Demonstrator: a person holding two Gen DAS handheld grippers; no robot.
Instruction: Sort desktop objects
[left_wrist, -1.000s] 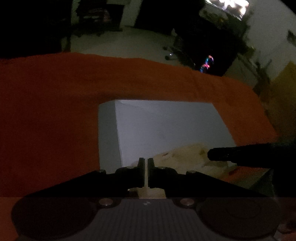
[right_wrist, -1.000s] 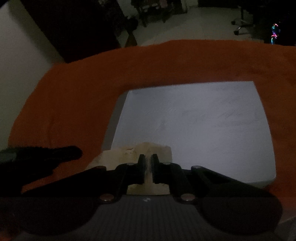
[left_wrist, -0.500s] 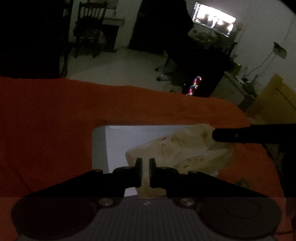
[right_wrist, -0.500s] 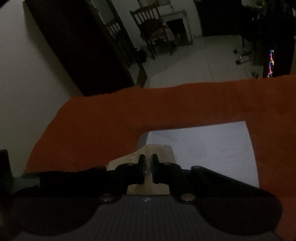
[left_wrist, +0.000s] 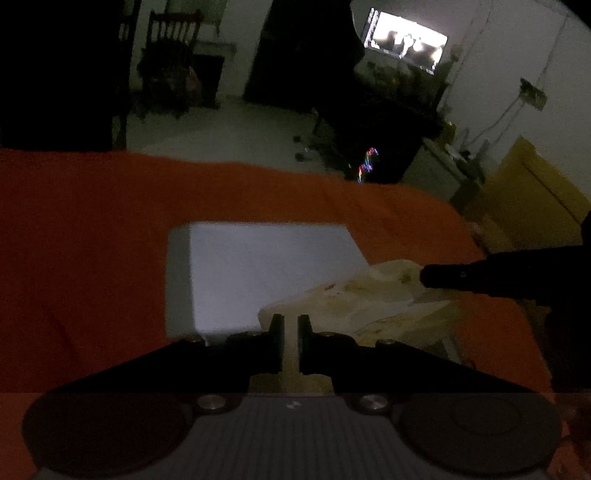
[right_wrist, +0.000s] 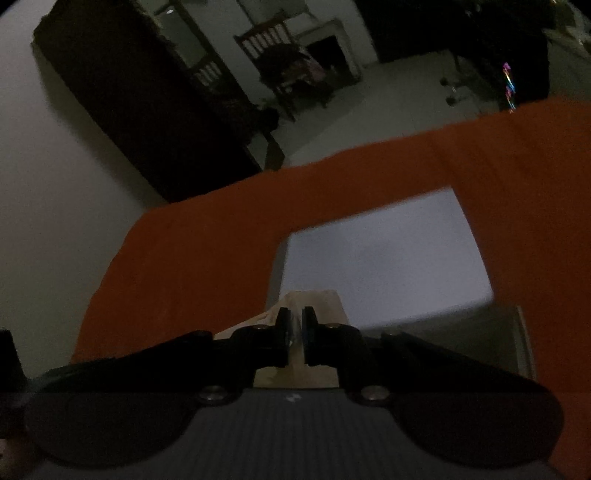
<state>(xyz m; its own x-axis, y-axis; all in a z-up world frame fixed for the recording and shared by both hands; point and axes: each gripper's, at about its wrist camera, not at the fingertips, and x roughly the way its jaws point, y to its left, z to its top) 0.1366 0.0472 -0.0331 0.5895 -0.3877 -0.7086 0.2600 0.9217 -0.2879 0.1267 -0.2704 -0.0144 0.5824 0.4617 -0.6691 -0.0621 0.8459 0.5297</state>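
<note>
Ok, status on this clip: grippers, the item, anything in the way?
Left gripper and right gripper both shut on the crumpled paper bag. Bag held over the white box on the orange cloth. Nothing visibly blocking.

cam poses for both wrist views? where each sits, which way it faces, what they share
Left wrist: sits on the left tongs, facing forward over the white rectangular box on the orange cloth; its own tongs pinch the crumpled beige paper bag, and the right tongs enter from the right.
Right wrist: sits on the right tongs, tilted, facing the same box and a dark room; its own tongs pinch the bag.
Shared: box, bag, cloth.
</note>
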